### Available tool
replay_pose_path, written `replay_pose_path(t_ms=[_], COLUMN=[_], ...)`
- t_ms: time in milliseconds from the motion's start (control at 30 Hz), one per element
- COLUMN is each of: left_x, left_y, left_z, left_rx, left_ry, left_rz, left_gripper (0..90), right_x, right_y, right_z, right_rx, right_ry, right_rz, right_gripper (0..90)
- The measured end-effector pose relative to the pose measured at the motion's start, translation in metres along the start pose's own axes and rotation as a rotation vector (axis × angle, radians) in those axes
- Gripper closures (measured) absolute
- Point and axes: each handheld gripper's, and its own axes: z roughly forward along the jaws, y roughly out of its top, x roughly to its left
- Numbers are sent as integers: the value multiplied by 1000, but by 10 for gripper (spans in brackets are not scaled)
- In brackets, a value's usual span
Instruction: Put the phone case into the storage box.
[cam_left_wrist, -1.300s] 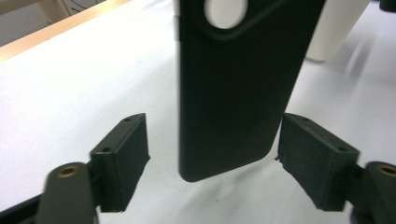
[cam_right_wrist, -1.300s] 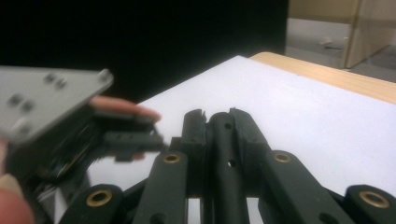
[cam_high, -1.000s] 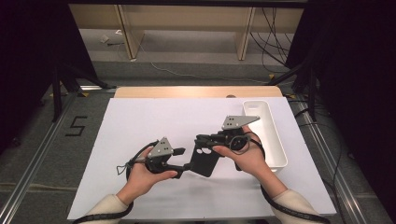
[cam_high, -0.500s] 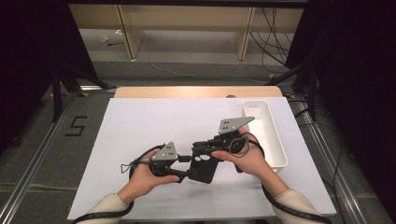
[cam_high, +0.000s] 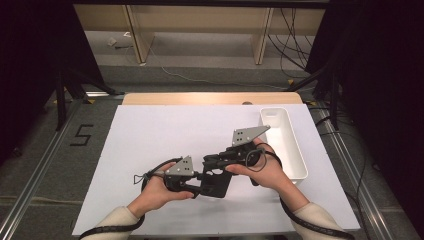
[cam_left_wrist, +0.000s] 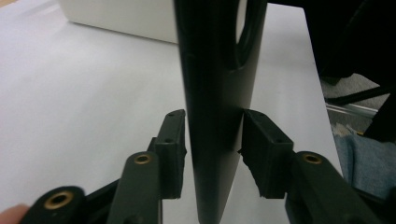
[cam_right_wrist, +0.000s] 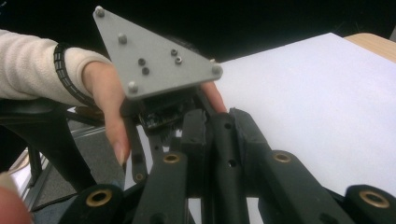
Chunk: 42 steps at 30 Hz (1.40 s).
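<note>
- High view: a flat black plate (cam_high: 216, 182) hangs above the white bench (cam_high: 150, 135), between the left tool (cam_high: 192, 181) and the right tool (cam_high: 220, 161), with a white tray (cam_high: 295, 160) just beyond the right hand.
- Left gripper view: the plate (cam_left_wrist: 217, 93) stands edge-on between the left tool's (cam_left_wrist: 212, 149) pads; its jaws have just been closing, and both pads now touch it.
- Right gripper view: the right tool (cam_right_wrist: 219, 135) is clamped tight on the plate's thin black edge (cam_right_wrist: 225, 158).
</note>
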Motion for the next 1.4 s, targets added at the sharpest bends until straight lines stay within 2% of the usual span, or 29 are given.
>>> replay_pose_path(t_ms=[133,467,667,833,967,1000,1133,1267,1400], left_x=[0,1,0,-1,2,3,7,10,13], left_y=[1,2,3,6,5,4,5,4,4], left_z=[-1,-4,-6,-7,-8,-9,-14,-17,-20], left_rx=[2,9,23,23,28,28,13,-1,-11], left_ry=[-1,-12,-11,10,41,47,92,135,183], left_rz=[10,-1,-20,-29,-44,-50,-73,-105,-135], left_gripper=[655,779,791,794,794,794,794,795,795], right_x=[0,1,1,1,-1,-2,-6,-7,-7], right_y=[0,1,1,2,3,3,3,4,3], right_z=[0,0,0,-3,-5,-6,-12,-14,-17], right_rx=[-1,-6,-7,-13,-42,-57,-90,-117,-156], right_ry=[9,41,46,12,-19,-48,-90,-117,-181], right_rz=[-5,-18,-38,-67,-89,-94,-71,-65,-59], right_gripper=[778,774,735,594,431,361,306,294,233])
